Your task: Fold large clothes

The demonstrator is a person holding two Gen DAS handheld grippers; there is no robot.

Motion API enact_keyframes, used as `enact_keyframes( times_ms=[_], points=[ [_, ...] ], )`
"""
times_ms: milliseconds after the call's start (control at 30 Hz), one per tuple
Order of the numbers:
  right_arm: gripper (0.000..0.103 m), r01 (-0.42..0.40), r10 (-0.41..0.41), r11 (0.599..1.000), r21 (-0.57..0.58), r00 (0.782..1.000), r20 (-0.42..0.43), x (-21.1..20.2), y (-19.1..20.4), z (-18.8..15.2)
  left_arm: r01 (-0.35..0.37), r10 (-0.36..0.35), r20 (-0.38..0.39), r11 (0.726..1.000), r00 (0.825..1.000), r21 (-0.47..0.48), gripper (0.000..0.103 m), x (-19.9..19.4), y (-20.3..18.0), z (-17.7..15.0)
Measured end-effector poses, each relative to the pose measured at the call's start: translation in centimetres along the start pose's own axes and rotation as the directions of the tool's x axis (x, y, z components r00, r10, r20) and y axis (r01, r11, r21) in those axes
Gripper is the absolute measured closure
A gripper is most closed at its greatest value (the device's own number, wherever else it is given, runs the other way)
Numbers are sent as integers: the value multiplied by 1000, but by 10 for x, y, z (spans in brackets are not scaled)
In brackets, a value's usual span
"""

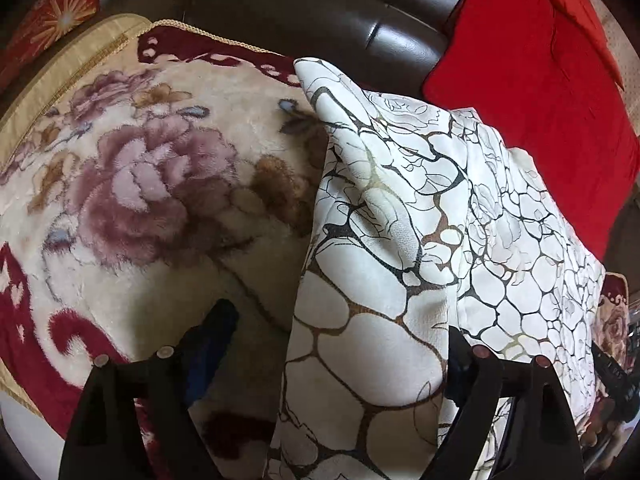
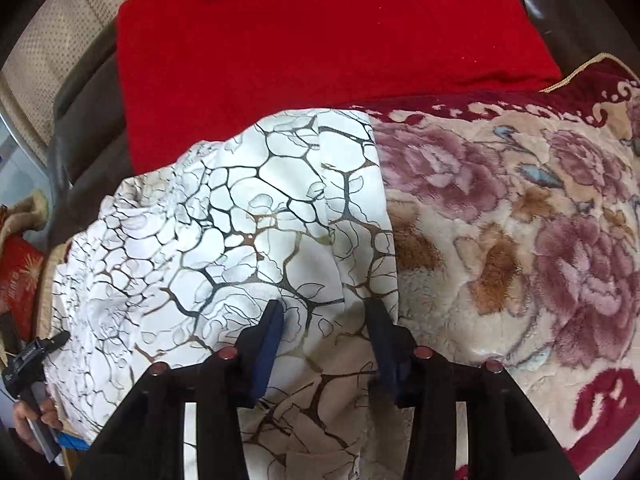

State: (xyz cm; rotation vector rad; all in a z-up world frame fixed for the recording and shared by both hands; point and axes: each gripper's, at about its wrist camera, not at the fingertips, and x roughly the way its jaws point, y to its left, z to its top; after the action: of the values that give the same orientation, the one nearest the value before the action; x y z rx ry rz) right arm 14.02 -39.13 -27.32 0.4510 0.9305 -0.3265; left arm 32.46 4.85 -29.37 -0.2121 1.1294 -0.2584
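A white garment printed with black and brown vein lines lies spread on a floral blanket. My left gripper hangs over the garment's left edge, open wide. One finger is above the blanket, the other above the cloth. In the right wrist view the same garment fills the middle. My right gripper points down at it near its right edge, jaws apart with flat cloth showing between the blue pads. The left gripper shows at the far left, held by a hand.
A red cushion lies behind the garment against the dark leather sofa back. The blanket stretches out to the right of the garment. A red patterned pillow sits at the far left corner.
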Motion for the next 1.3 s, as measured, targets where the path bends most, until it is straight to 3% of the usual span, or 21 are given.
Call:
enact_keyframes(
  times_ms=[167, 267, 367, 467, 633, 767, 867, 1067, 1300],
  points=[
    [57, 62, -62, 998, 22, 998, 9, -22, 13, 2, -11, 11, 8, 999, 1000, -48, 14, -21, 3, -5],
    [55, -27, 25, 999, 33, 997, 68, -52, 25, -2, -21, 21, 46, 1000, 999, 4, 14, -39, -13, -7],
    [54, -115, 115, 993, -9, 990, 76, -68, 46, -9, -42, 32, 101, 994, 994, 99, 14, -62, -42, -20],
    [54, -182, 185, 982, -56, 981, 53, -79, 74, -23, -119, 95, 132, 976, 987, 185, 14, -73, -69, -35],
    [53, -154, 154, 985, -76, 988, -8, -67, 88, -43, -231, 193, 171, 944, 966, 236, 14, -72, -92, -55],
    [51, -112, 106, 991, -79, 992, -74, -47, 84, -50, -250, 213, 169, 938, 962, 240, 14, -68, -95, -60],
    [51, -103, 95, 989, -104, 993, -71, -54, 90, -47, -262, 222, 182, 936, 958, 237, 14, -68, -95, -60],
    [51, -140, 139, 982, -126, 990, -10, -61, 111, -15, -295, 244, 226, 926, 943, 233, 14, -70, -94, -53],
    [51, -169, 157, 971, -168, 984, -83, -16, 159, 9, -342, 289, 230, 909, 929, 240, 14, -52, -86, -42]
  ],
)
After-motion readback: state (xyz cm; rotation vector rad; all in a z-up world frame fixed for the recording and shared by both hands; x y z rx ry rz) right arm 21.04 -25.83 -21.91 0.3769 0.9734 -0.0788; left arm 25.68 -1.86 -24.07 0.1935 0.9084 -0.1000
